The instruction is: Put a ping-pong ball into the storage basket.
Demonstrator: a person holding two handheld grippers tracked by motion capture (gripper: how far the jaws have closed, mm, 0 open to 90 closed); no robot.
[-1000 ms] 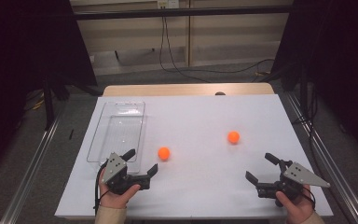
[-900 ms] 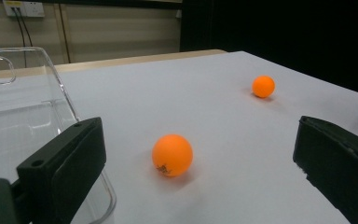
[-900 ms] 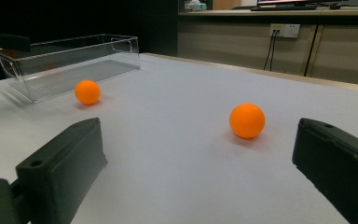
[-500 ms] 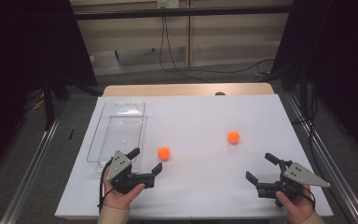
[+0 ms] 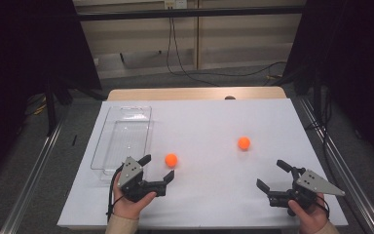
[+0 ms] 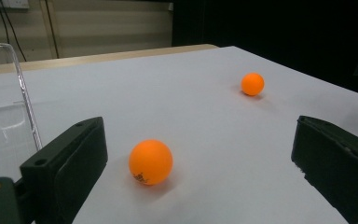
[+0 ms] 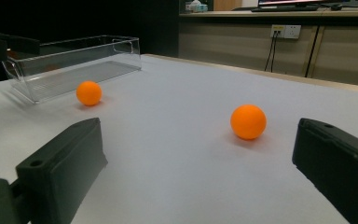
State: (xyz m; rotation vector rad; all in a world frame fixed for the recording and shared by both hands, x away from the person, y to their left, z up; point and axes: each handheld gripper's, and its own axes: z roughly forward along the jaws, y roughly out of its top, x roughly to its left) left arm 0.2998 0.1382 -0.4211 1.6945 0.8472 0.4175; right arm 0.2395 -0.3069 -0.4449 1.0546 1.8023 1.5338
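overhead, the counter (image 5: 204, 126) is a white sheet over a wooden top whose bare edge shows at 12 o'clock. dark curtains flank the room at 9 and 3 o'clock; a pale panelled wall with a socket and hanging cables (image 5: 175, 44) closes the 12 o'clock side, and metal rails run along both long edges.

a clear plastic tray (image 5: 143, 111) lies at 10 o'clock on the counter, long axis front to back, with nothing inside it.

two orange balls rest on the sheet. the near ball (image 5: 171, 159) sits just right of the tray's near end; the far ball (image 5: 244, 143) lies at 2 o'clock, well apart from it.

the left tongs (image 5: 157, 168), at 7 o'clock, are spread, with the near ball just beyond the tips. the right tongs (image 5: 272, 174), at 5 o'clock, are spread and hold nothing.
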